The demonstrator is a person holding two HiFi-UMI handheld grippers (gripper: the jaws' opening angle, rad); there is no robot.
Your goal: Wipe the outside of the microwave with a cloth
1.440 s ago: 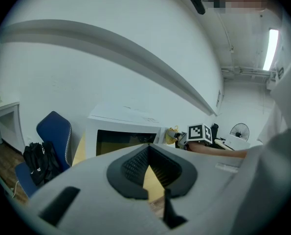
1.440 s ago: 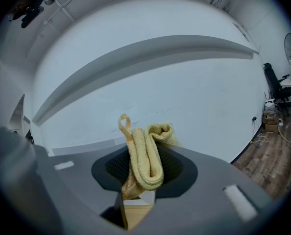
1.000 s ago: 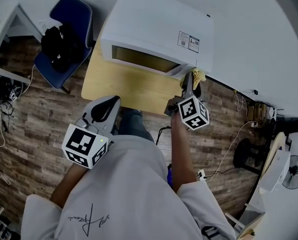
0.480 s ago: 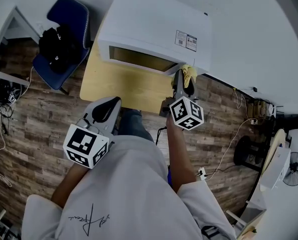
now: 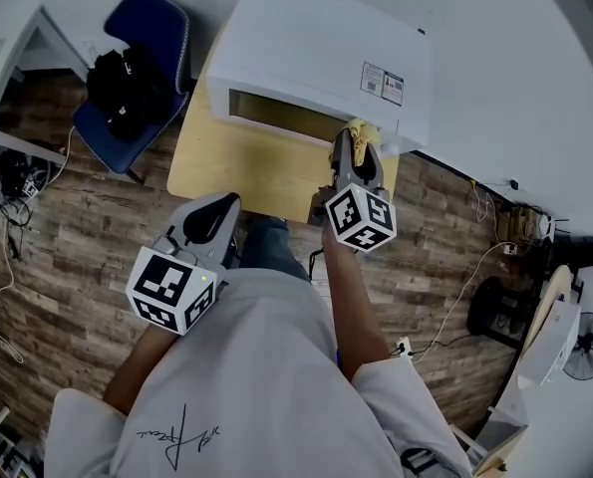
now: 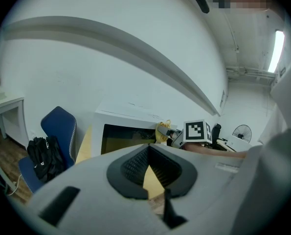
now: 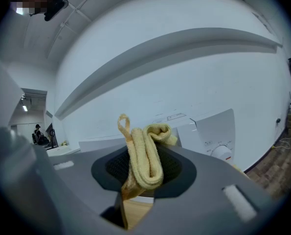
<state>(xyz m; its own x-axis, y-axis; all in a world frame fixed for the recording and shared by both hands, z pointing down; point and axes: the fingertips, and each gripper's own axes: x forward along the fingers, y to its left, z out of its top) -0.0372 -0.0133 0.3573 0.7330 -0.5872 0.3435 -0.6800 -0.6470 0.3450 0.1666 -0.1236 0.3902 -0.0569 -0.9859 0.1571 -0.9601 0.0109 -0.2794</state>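
Wooden table [image 5: 244, 167] under white microwave [image 5: 316, 48], folded yellow cloth [image 7: 145, 160]

**Item list: one microwave, one cloth, both in front of you.**

Microwave [image 5: 316, 48]: white, box-shaped, standing upright at the back of your light wooden table [image 5: 226, 167]. The door is shut, with a dark window. The control panel with its round dial is at the right end, and a printed label sits on the top. Cloth [image 7: 144, 155]: pale yellow terry, folded into a thick wad with a small hanging loop sticking up. It is clamped between the jaws of your right gripper [image 7: 145, 173] and held up at the microwave's front right corner, by the control panel. Whether it touches the casing cannot be told.
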